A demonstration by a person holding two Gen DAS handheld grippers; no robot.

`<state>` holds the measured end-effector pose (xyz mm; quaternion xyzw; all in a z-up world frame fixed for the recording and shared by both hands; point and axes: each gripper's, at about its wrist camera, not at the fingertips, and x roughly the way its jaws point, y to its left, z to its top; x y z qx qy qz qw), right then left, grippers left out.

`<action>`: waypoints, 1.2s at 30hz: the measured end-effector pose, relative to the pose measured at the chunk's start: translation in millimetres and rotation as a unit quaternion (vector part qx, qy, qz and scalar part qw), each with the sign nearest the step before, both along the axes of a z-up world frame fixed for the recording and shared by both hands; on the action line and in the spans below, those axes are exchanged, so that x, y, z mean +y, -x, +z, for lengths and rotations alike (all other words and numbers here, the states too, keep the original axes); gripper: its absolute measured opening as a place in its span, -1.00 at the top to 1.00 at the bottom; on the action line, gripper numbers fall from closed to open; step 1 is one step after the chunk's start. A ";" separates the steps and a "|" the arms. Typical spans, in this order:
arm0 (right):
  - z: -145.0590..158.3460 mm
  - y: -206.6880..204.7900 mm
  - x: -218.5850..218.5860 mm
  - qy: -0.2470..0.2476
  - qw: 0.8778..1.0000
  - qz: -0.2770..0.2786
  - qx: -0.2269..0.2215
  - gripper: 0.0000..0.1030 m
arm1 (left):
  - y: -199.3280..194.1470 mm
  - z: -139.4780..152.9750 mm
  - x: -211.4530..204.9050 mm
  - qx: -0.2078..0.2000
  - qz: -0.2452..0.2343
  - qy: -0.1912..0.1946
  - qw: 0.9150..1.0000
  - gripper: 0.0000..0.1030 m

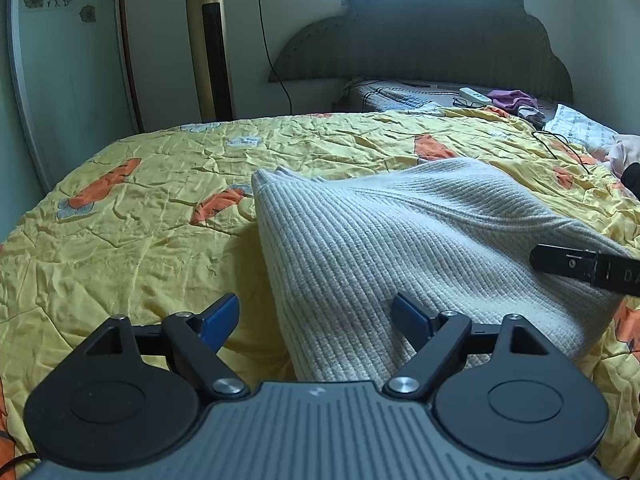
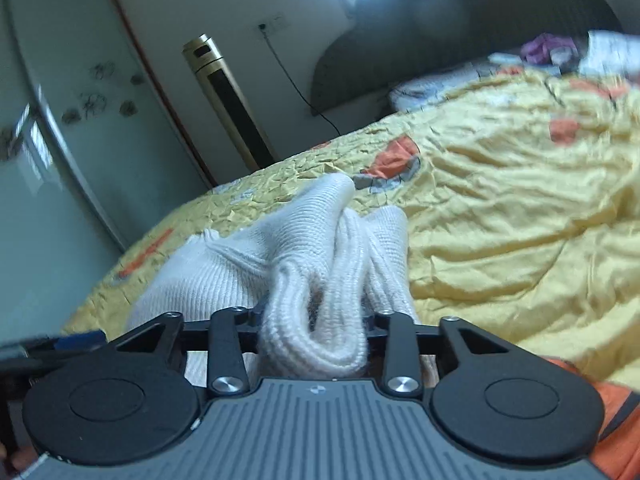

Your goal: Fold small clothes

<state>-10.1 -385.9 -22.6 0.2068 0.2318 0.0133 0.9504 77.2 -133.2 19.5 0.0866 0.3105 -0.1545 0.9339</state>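
A white ribbed knit garment (image 1: 384,240) lies on the yellow quilt (image 1: 140,220), its right side lifted. My left gripper (image 1: 316,320) is open, its blue-padded fingers (image 1: 222,318) apart around the garment's near edge. My right gripper (image 2: 314,320) is shut on a bunched fold of the same knit garment (image 2: 316,280) and holds it above the quilt (image 2: 520,220). The right gripper also shows in the left wrist view (image 1: 584,268) at the garment's right edge.
A gold tower fan (image 1: 210,40) stands by the wall with a cord to a socket. A grey headboard (image 1: 432,36) is behind. A remote, glasses, purple cloth (image 1: 512,98) and a black cable lie at the far right of the bed.
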 end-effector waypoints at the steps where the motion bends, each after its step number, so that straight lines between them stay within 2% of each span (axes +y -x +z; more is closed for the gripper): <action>1: 2.0 0.6 4.1 0.017 1.000 0.002 0.000 0.00 | -0.4 -0.5 0.1 -0.001 0.001 -0.001 1.000 -0.77; 3: 6.0 1.9 11.8 0.049 0.999 0.007 -0.001 -0.23 | -1.4 -1.5 1.0 -0.004 0.005 -0.003 1.000 -0.84; 7: 13.1 6.4 23.4 0.115 0.993 0.005 0.002 -0.30 | -5.6 -3.6 7.9 0.008 0.001 0.019 1.000 -0.87; 8: 14.1 8.2 24.6 0.132 0.991 -0.002 0.002 -0.33 | -8.3 -4.7 11.7 0.019 -0.004 0.034 0.999 -0.87; 10: 14.7 9.5 23.4 0.172 0.985 -0.030 0.005 -0.53 | -17.1 -9.3 21.2 0.054 -0.015 0.074 0.996 -0.88; 11: 13.8 8.5 19.7 0.177 0.984 -0.035 0.006 -0.73 | -22.9 -12.8 27.4 0.079 -0.021 0.101 0.992 -0.88; 12: 12.0 6.0 14.2 0.171 0.985 -0.036 0.010 -0.82 | -29.4 -17.1 33.6 0.104 -0.026 0.129 0.986 -0.88; 13: 10.2 1.7 7.5 0.157 0.987 -0.029 0.016 -0.83 | -36.3 -22.3 39.8 0.130 -0.030 0.155 0.979 -0.88; 15: 4.5 -11.4 -8.3 0.116 0.993 0.009 0.036 -0.87 | -50.8 -33.7 52.6 0.185 -0.036 0.210 0.959 -0.89; 16: 1.0 -18.9 -18.2 0.084 0.995 0.026 0.046 -0.87 | -58.5 -39.6 58.6 0.211 -0.038 0.238 0.947 -0.94; 17: -3.0 -26.3 -29.6 0.042 0.997 0.041 0.057 -0.86 | -63.9 -42.2 64.1 0.219 -0.042 0.262 0.939 -0.96; 18: -7.7 -34.3 -42.1 -0.009 0.996 0.059 0.068 -0.77 | -69.2 -43.2 66.4 0.227 -0.043 0.275 0.933 -0.96; 20: -18.5 -50.4 -59.4 -0.096 0.986 0.106 0.088 -0.67 | -80.4 -44.6 67.6 0.245 -0.050 0.293 0.923 -0.96; 21: -23.9 -58.3 -65.5 -0.123 0.980 0.126 0.095 -0.66 | -86.5 -45.4 66.5 0.257 -0.058 0.302 0.916 -0.96; 23: -30.4 -70.7 -70.7 -0.140 0.973 0.160 0.095 -0.65 | -95.1 -50.1 63.1 0.280 -0.070 0.326 0.900 -0.96; 24: -31.8 -75.8 -72.3 -0.145 0.970 0.171 0.095 -0.55 | -97.5 -51.3 59.9 0.285 -0.075 0.331 0.896 -0.95; 25: -32.6 -80.6 -72.9 -0.154 0.967 0.179 0.096 -0.52 | -98.1 -50.8 56.2 0.280 -0.074 0.325 0.901 -0.93; 26: -33.1 -84.4 -72.0 -0.159 0.965 0.183 0.099 -0.41 | -97.0 -48.9 52.0 0.269 -0.076 0.313 0.908 -0.90; 28: -33.4 -88.6 -66.7 -0.159 0.965 0.182 0.102 -0.33 | -92.8 -43.2 43.4 0.237 -0.078 0.274 0.929 -0.49; 31: -31.8 -83.6 -64.1 -0.162 0.967 0.167 0.101 -0.26 | -90.9 -27.6 39.1 0.196 -0.107 0.246 0.943 -0.11; 35: -32.4 -72.7 -56.3 -0.189 0.968 0.146 0.084 -0.18 | -90.8 -1.7 27.8 0.123 -0.131 0.181 0.967 -0.01; 36: -32.2 -71.0 -52.5 -0.200 0.966 0.146 0.076 -0.17 | -92.9 1.5 27.6 0.112 -0.132 0.171 0.970 0.00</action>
